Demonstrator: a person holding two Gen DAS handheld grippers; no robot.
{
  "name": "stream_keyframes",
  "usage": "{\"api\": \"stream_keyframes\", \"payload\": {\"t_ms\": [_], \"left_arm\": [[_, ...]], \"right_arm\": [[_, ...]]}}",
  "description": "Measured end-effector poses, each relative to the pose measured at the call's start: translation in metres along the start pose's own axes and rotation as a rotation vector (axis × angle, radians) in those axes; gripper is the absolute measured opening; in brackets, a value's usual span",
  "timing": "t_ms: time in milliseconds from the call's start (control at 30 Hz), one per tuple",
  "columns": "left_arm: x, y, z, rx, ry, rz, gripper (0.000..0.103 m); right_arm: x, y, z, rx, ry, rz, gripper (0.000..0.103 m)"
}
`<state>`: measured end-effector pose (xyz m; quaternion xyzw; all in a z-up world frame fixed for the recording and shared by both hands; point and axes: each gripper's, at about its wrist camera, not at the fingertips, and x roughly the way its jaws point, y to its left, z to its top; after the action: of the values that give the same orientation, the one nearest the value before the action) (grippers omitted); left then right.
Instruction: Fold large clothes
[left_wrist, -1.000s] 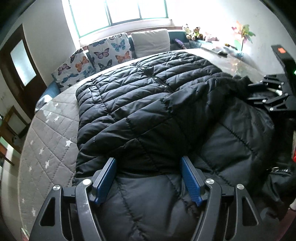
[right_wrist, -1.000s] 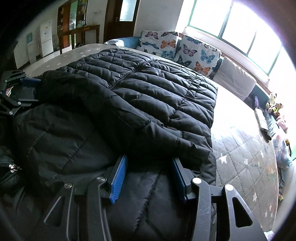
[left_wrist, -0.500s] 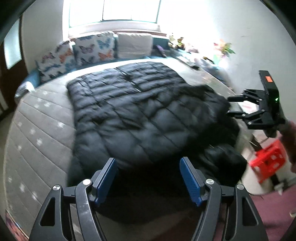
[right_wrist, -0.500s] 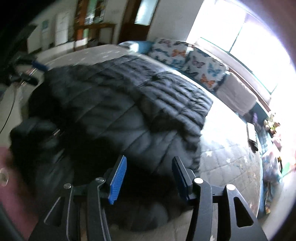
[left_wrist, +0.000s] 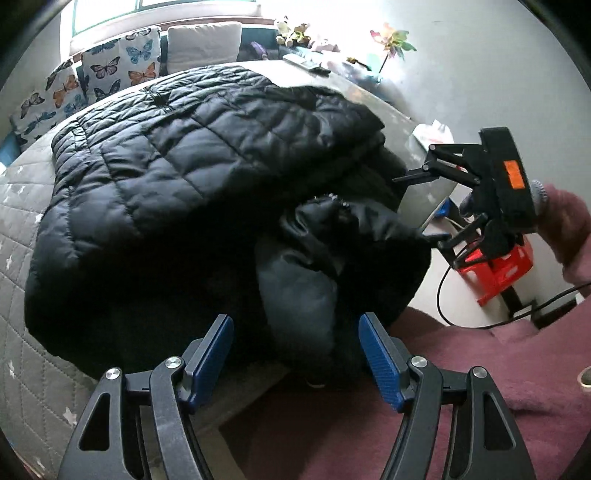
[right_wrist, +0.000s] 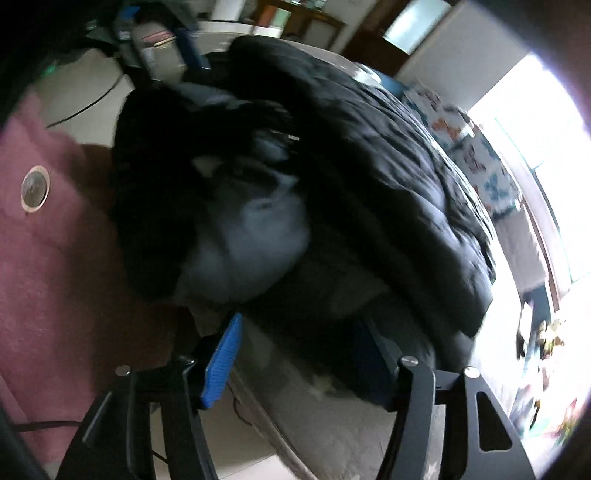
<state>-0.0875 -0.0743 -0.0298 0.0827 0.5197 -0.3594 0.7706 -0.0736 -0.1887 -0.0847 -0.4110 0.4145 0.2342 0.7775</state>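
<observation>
A large black quilted puffer jacket (left_wrist: 177, 177) lies spread on the grey quilted bed (left_wrist: 22, 206). Its hood end (left_wrist: 306, 280) hangs bunched over the bed's near edge. My left gripper (left_wrist: 295, 350) is open and empty, pulled back just below the hanging part. My right gripper (left_wrist: 428, 206) shows at the right of the left wrist view, open, its fingertips at the jacket's edge. In the blurred right wrist view the right gripper (right_wrist: 299, 358) is open and empty beneath the jacket (right_wrist: 388, 192).
Butterfly cushions (left_wrist: 122, 70) and a white pillow (left_wrist: 203, 46) line the far side under the window. A red plastic stool (left_wrist: 498, 269) and a black cable (left_wrist: 443, 295) are on the floor at the right. The person's maroon sleeve (left_wrist: 576, 236) is at the right edge.
Both grippers have pulled back from on top of the jacket to beyond the bed's near edge. The jacket's near end now hangs bunched over the edge. Both stayed open.
</observation>
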Motion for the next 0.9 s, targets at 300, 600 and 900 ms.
{"api": "stream_keyframes", "payload": {"t_ms": [300,600,900], "left_arm": [[0.018,0.015,0.006,-0.098,0.012,-0.046,0.053],[-0.021,0.035,0.006,-0.121,-0.056,-0.020,0.056],[-0.071,0.059,-0.035,-0.110,-0.150,0.134,0.079]], "right_arm": [[0.014,0.007,0.016,0.012,-0.094,0.001,0.070],[0.004,-0.019,0.032,0.196,-0.135,0.100,0.036],[-0.023,-0.069,0.050,0.448,-0.241,0.217,0.026]]}}
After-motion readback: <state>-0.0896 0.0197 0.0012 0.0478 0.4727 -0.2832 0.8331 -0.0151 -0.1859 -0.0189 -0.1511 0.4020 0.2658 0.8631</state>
